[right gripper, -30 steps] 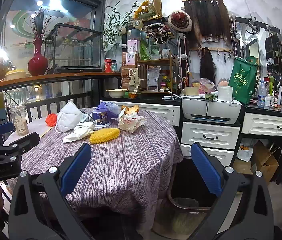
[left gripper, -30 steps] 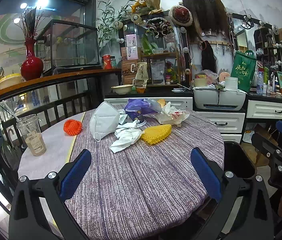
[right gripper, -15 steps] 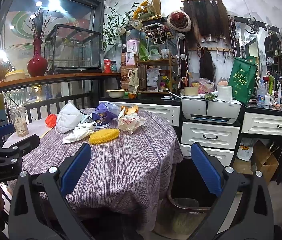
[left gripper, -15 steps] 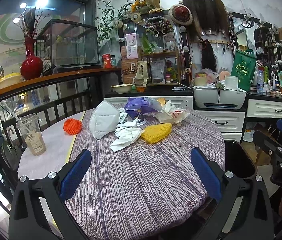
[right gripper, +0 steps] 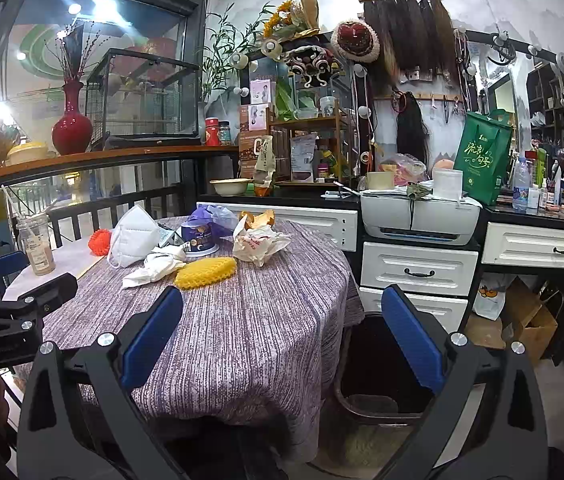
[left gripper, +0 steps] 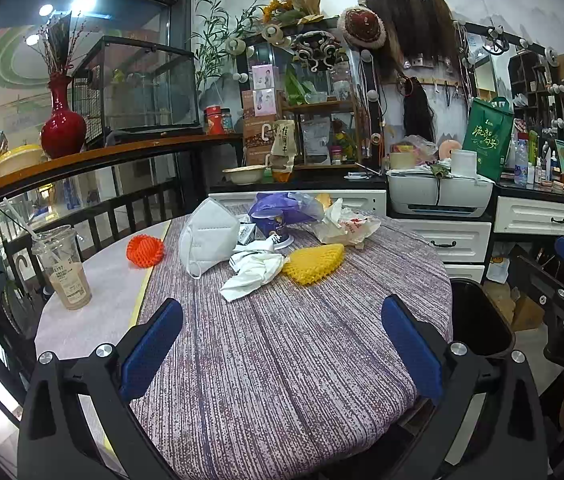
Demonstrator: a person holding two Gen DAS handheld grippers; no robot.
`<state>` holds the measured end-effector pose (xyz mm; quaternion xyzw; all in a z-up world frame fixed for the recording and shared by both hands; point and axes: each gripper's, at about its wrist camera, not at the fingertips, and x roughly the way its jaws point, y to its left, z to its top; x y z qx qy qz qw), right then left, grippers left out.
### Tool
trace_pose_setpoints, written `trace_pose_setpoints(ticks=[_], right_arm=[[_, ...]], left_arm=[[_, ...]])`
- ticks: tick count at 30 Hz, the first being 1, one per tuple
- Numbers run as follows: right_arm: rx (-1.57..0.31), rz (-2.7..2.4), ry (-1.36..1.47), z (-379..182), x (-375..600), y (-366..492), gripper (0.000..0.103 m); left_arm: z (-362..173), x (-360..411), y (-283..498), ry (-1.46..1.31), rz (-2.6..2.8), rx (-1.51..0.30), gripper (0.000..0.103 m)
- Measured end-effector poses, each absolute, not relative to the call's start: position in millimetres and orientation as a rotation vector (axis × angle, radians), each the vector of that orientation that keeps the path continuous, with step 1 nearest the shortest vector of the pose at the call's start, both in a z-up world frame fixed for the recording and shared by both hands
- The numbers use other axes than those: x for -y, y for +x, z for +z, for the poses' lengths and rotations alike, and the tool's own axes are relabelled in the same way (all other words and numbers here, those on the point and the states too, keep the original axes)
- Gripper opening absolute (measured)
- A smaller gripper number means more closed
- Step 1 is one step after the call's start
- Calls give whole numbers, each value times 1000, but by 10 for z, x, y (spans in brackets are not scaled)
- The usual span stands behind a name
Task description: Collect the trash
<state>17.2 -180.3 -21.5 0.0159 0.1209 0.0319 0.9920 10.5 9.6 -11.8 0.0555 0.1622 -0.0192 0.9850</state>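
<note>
Straight ahead of the left hand-held gripper (left gripper: 282, 344), across the far half of the round table (left gripper: 282, 380), sits the trash pile: white face mask (left gripper: 207, 238), crumpled white tissue (left gripper: 251, 274), yellow foam net (left gripper: 314, 264), purple cup (left gripper: 271, 226) and white wrapper (left gripper: 348, 226), all bunched close, with an orange foam net (left gripper: 145, 251) and a plastic drink cup (left gripper: 63, 268) off to its left. Both jaws gape wide, holding nothing, above the table's near edge. Over to the side, the right hand-held gripper (right gripper: 282, 340) also hangs spread and empty, the black bin (right gripper: 378, 364) low ahead between its fingers, beside the table.
</note>
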Motion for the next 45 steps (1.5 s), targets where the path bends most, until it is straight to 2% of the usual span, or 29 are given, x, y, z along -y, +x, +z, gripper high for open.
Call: trace_pose_setpoints(ticks=[37, 45], right_arm=[[-262, 53, 47, -238, 1845, 217, 98], [-339, 78, 31, -332, 1788, 343, 98]], left_arm=[[-173, -149, 145, 102, -26, -353, 98], [-228, -183, 243, 90, -29, -401, 98]])
